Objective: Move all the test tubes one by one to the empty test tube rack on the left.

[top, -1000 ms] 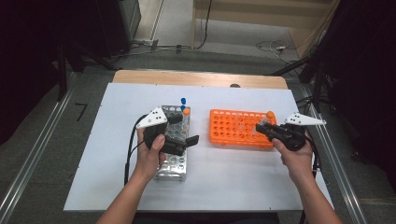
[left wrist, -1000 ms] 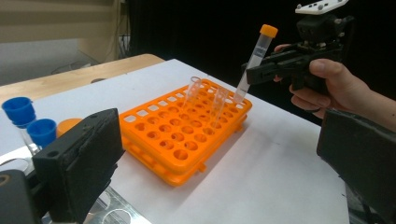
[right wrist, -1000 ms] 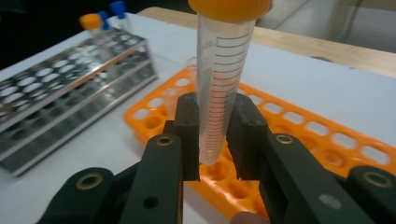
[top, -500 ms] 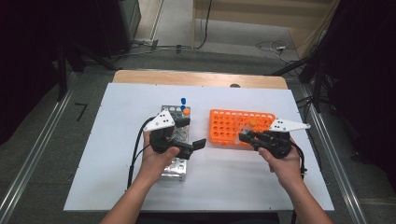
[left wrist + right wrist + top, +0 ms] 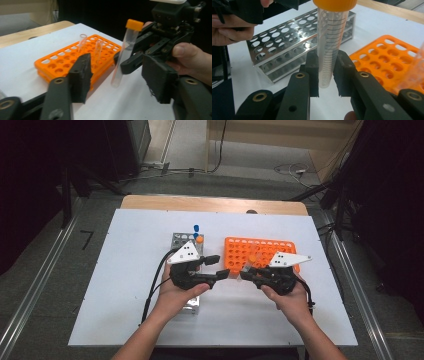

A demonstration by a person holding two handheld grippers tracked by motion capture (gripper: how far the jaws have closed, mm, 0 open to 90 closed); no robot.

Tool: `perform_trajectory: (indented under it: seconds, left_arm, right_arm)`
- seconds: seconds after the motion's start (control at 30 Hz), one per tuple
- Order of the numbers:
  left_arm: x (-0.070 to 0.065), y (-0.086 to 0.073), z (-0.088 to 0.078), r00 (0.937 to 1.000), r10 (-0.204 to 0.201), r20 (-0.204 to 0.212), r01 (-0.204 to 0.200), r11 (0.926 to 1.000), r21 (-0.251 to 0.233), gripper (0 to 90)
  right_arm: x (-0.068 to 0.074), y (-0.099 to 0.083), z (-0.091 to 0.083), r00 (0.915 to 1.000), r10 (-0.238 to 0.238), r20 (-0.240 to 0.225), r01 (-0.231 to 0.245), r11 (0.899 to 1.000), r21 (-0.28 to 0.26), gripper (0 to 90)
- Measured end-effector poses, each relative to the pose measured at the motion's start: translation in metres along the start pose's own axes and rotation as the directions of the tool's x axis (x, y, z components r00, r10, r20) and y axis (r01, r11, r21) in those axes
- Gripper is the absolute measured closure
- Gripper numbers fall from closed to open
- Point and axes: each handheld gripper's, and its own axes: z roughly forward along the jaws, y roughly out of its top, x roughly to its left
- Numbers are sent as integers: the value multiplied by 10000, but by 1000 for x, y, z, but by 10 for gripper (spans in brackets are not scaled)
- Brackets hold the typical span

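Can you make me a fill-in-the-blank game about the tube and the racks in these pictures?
1. The right gripper is shut on a clear tube with an ______ cap.
2. The plastic rack is orange, and the other rack is made of shiny ______.
3. Two clear tubes without caps stand in the ______ rack.
4. The jaws of the left gripper have just been closing, with ______ pressed between them.

Missing words: orange; metal; orange; nothing
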Motion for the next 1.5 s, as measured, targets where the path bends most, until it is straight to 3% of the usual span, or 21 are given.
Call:
perform_trajectory:
  seconds: [0.47,0.83,1.33,1.5]
  left_arm:
    - [-11,1,14,9980,255,577,-273,9991,318,631]
    - [-13,0,20,9987,398,333,-417,9975,572,701]
    - [-13,0,18,9983,554,193,-562,9975,425,746]
    - [-12,1,15,9984,567,-21,-566,9981,237,749]
  right_arm:
    - [22,5,17,9979,-378,-532,395,9987,318,727]
    - [30,7,21,9957,-579,-723,609,9973,408,726]
    - [30,6,21,9944,-601,-866,642,9969,452,726]
    - [30,6,19,9963,-511,-685,523,9985,163,678]
